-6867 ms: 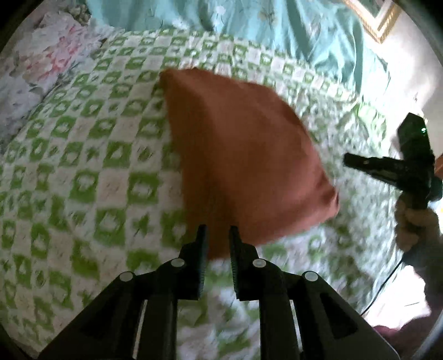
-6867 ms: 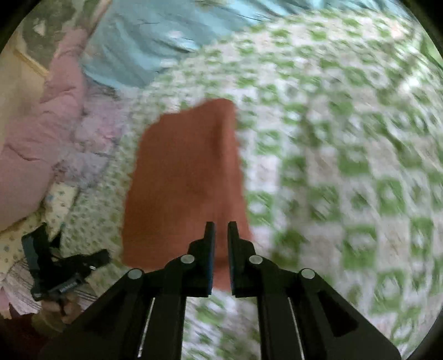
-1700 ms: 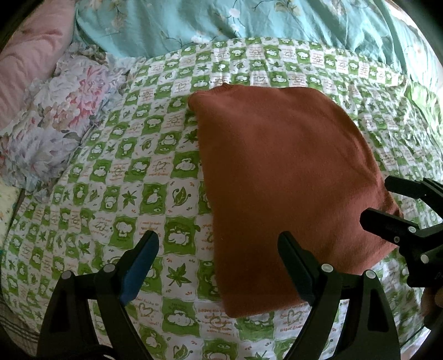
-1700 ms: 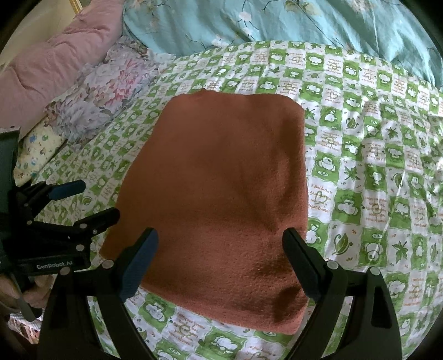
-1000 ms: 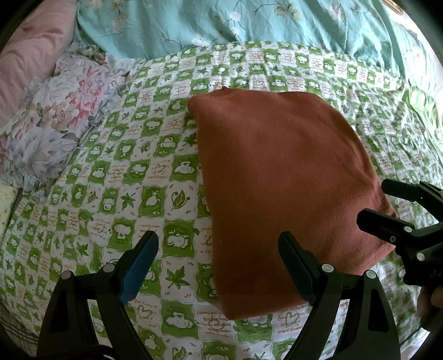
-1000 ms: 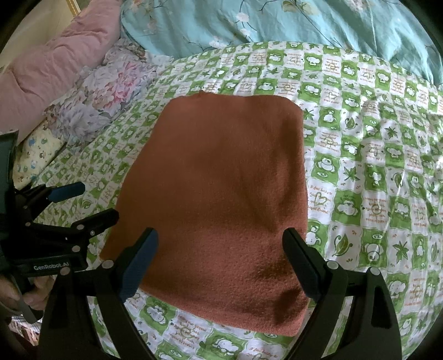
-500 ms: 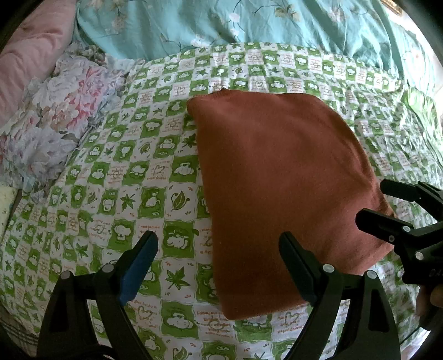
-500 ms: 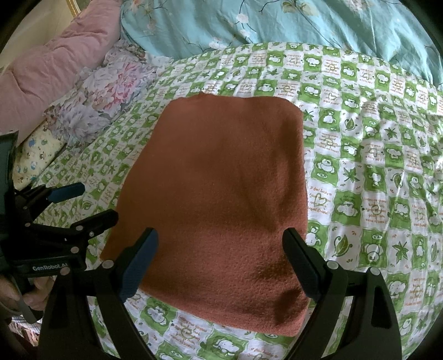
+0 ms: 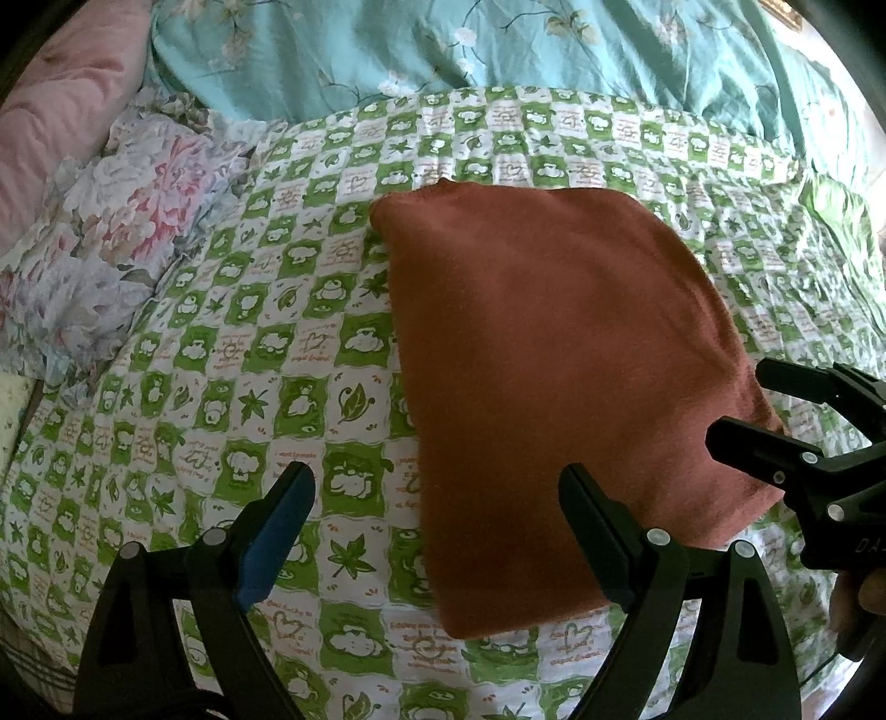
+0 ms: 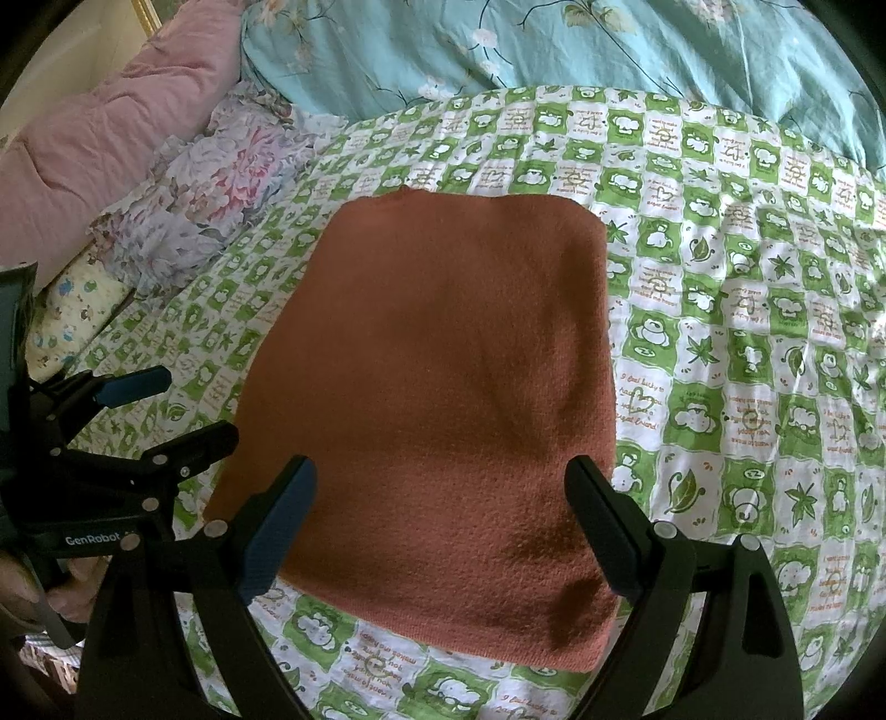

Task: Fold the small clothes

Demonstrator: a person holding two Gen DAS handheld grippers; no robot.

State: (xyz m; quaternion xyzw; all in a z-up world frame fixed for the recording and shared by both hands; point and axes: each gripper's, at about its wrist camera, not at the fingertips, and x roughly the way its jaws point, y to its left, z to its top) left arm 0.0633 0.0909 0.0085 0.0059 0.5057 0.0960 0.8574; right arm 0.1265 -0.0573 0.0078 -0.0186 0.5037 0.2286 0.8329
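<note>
A rust-brown garment [image 9: 559, 376] lies folded into a flat rectangle on the green-and-white checked bedspread [image 9: 232, 343]. It also shows in the right wrist view [image 10: 443, 410]. My left gripper [image 9: 437, 531] is open and empty, hovering above the garment's near left edge. My right gripper [image 10: 440, 526] is open and empty above the garment's near edge. Each gripper shows in the other's view: the right one [image 9: 775, 410] at the garment's right corner, the left one [image 10: 166, 410] at its left side. Neither touches the cloth.
A floral pillow [image 9: 94, 260] and a pink quilt [image 10: 111, 127] lie at the left. A teal floral duvet [image 9: 498, 44] lies across the back of the bed.
Over seven seconds both grippers went from shut to open and the garment settled flat. In the last second almost nothing has moved.
</note>
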